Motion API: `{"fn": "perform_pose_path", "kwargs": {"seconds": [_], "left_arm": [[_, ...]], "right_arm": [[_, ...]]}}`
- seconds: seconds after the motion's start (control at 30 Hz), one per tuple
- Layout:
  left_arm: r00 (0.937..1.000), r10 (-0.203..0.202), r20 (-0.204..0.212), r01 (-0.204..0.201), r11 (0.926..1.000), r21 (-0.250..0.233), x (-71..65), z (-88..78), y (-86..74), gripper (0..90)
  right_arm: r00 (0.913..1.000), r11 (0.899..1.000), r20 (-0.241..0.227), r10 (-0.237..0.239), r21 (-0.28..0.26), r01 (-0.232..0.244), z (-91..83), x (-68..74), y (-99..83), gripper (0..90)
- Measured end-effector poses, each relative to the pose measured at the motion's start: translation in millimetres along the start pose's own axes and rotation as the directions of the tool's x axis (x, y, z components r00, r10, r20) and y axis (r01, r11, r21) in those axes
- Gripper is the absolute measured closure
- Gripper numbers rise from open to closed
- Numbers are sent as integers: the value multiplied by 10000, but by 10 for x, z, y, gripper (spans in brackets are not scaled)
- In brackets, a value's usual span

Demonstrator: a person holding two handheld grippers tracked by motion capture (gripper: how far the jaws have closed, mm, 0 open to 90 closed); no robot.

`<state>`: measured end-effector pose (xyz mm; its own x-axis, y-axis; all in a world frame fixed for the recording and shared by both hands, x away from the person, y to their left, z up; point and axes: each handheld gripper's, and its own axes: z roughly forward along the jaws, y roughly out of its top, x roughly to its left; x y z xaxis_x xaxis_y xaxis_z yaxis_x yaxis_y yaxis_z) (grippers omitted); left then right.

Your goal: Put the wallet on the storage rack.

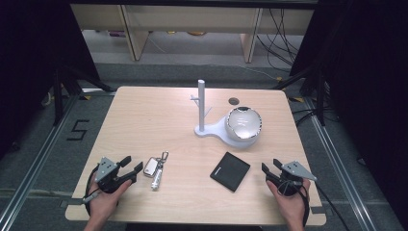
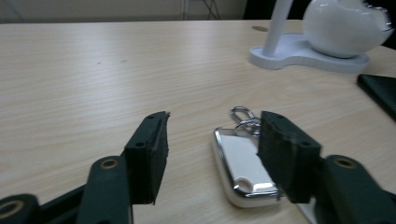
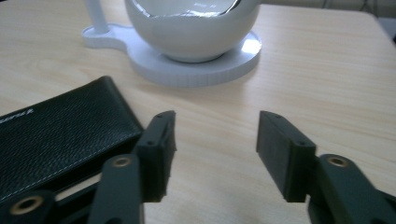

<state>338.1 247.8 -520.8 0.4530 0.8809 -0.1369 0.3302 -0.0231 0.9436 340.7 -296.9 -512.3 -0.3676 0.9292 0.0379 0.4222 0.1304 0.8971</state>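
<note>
- While both hands rest at the near edge of the counter (image 1: 144,120), the left tool (image 1: 131,168) lies at the near left with its jaws spread wide and nothing between them.
- Just right of that tool lies a silver key fob (image 1: 152,166) with a metal clip and keyring, flat on the wood; in the left tool's view the key fob (image 2: 240,165) sits just ahead of the jaws, partly behind the right-hand one, and whether that jaw touches it I cannot tell.
- At the near right, the right tool (image 1: 270,169) is held with its jaws standing wide apart and bare wood between them.
- A black wallet (image 1: 230,171) lies flat just left of the right tool, apart from it; in the right tool's view the black wallet (image 3: 56,135) reaches up to the left-hand jaw, with stitching along its edge.
- Farther off, toward the far right of the counter, a white stand (image 1: 207,130) carries an upright post (image 1: 201,103) with small pegs.
- A round white bowl (image 1: 244,123) with a silvery rim sits on the stand's base, right of the post.
</note>
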Motion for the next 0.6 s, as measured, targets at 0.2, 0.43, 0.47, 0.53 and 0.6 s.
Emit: {"fn": "perform_pose_path", "kwargs": {"seconds": [0.2, 0.43, 0.47, 0.53, 0.6], "left_arm": [[9905, 468, 1295, -483, 9988, 80, -302, -32, 230, 635], [9352, 1013, 3393, -1641, 9731, 1619, -835, 221, 275, 839], [9237, 1136, 3658, -1897, 9653, 1792, -907, 258, 283, 856], [9125, 1234, 3899, -2092, 9601, 1858, -981, 294, 289, 886], [8918, 1548, 4251, -2548, 9483, 1891, -1126, 376, 297, 893]], "right_arm": [[9983, 9947, -525, -240, 986, 291, 58, -9, 84, 587], [9897, 9629, -1199, -778, 2482, 1057, 154, 66, 442, 657], [9865, 9574, -1454, -761, 2658, 1130, 178, 73, 485, 656], [9816, 9527, -1601, -1039, 2672, 1444, 204, 68, 526, 646], [9763, 9352, -1705, -1333, 3044, 1809, 235, 113, 650, 657]]}}
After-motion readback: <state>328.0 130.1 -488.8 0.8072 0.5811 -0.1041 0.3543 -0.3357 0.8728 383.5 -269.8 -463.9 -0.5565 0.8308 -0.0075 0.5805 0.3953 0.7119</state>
